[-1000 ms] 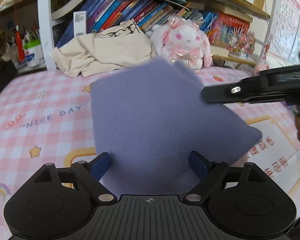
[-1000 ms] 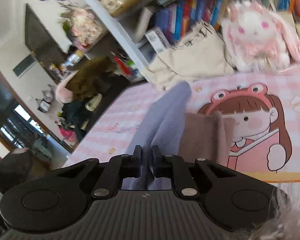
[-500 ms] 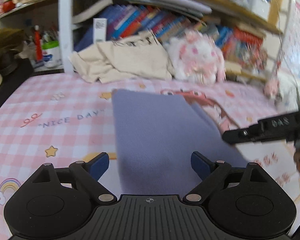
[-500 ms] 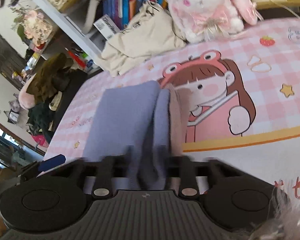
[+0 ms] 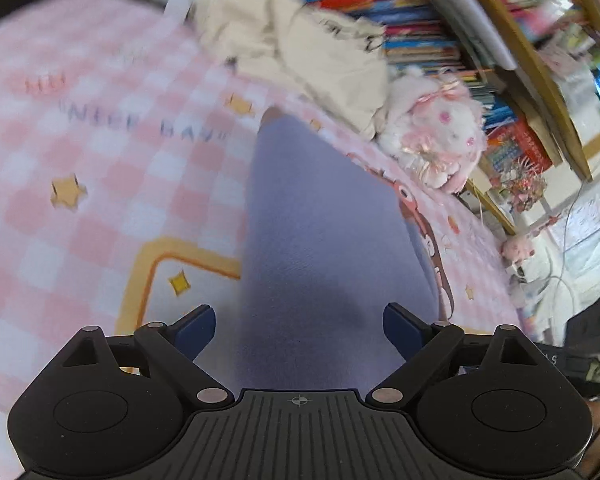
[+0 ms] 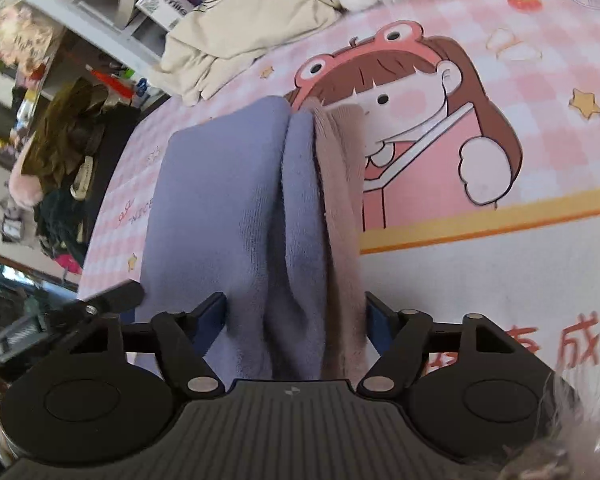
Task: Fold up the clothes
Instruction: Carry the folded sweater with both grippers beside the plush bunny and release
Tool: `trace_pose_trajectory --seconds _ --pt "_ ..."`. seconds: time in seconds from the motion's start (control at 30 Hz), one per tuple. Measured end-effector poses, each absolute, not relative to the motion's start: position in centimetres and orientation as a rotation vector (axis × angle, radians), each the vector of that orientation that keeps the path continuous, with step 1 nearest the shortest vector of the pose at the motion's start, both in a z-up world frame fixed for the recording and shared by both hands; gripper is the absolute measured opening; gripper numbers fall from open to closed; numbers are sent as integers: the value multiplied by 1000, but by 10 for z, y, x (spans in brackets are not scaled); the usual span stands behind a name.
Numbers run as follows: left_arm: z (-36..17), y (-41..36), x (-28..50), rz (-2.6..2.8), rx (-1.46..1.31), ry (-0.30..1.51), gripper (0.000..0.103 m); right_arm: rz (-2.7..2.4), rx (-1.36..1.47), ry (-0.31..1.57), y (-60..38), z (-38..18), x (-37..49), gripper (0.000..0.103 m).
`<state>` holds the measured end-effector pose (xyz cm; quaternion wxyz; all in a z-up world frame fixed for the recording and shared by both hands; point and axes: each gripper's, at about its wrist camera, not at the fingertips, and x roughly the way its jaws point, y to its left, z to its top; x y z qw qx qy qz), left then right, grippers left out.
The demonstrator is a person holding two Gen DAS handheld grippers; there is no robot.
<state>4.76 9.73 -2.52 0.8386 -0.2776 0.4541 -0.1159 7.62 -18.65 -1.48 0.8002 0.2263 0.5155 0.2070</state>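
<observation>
While the lavender garment (image 6: 220, 200) lies folded on the pink checked mat (image 5: 80, 160), its layered edge runs toward 12 o'clock between the right gripper (image 6: 296, 316)'s parted fingers; the left gripper (image 5: 298, 320) hovers apart above it. Judged a late fold: next, square the edges.

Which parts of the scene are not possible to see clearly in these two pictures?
- Left wrist view: the "NICE DAY" print and book spines are smeared by motion blur.
- Left wrist view: the right gripper is cut off by the edge.
- Right wrist view: the near end of the folded purple garment is hidden behind the gripper body.
- Right wrist view: whether the fingers touch the cloth is unclear.
</observation>
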Motion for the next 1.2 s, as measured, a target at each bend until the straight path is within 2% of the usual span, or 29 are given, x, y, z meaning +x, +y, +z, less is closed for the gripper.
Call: trace_pose_trajectory --seconds 0.03,0.07,0.1,0.13,0.27,0.33,0.53,0.6,0.63,0.77,0.9,0.97,1.1,1.2 --pt "-28 98 49 -258 -590 959 90 441 495 1109 -186 -16 77 66" --pt "-30 97 51 -273 -600 961 84 439 499 1111 -184 -17 78 62" --pt "-31 95 52 -288 -611 964 74 441 488 1110 -182 -17 78 52" --pt "-32 92 54 -293 -613 971 74 442 474 1106 -180 -16 78 45" --pt "-19 74 45 -280 -472 943 59 450 317 1021 -168 1 62 30" --pt "-10 63 36 -280 -391 940 57 448 332 1037 -175 1 55 25" --pt "3 48 10 -349 -328 1001 58 443 374 1085 -194 0 34 25" --pt "-1 53 9 -372 -368 1054 63 441 388 1101 -201 0 27 30" --pt "-4 58 11 -374 -394 1067 64 440 395 1109 -204 0 23 40" --pt "-14 76 19 -367 -522 1103 71 427 468 1143 -218 -5 17 56" --pt "-26 84 28 -374 -613 1127 73 405 554 1171 -220 -17 24 60" --pt "-28 83 30 -385 -625 1116 72 409 551 1163 -216 -17 26 59" --pt "-23 71 27 -389 -546 1096 61 429 465 1154 -203 -15 27 41" --pt "-15 61 23 -395 -465 1064 52 450 376 1108 -196 -9 21 32"
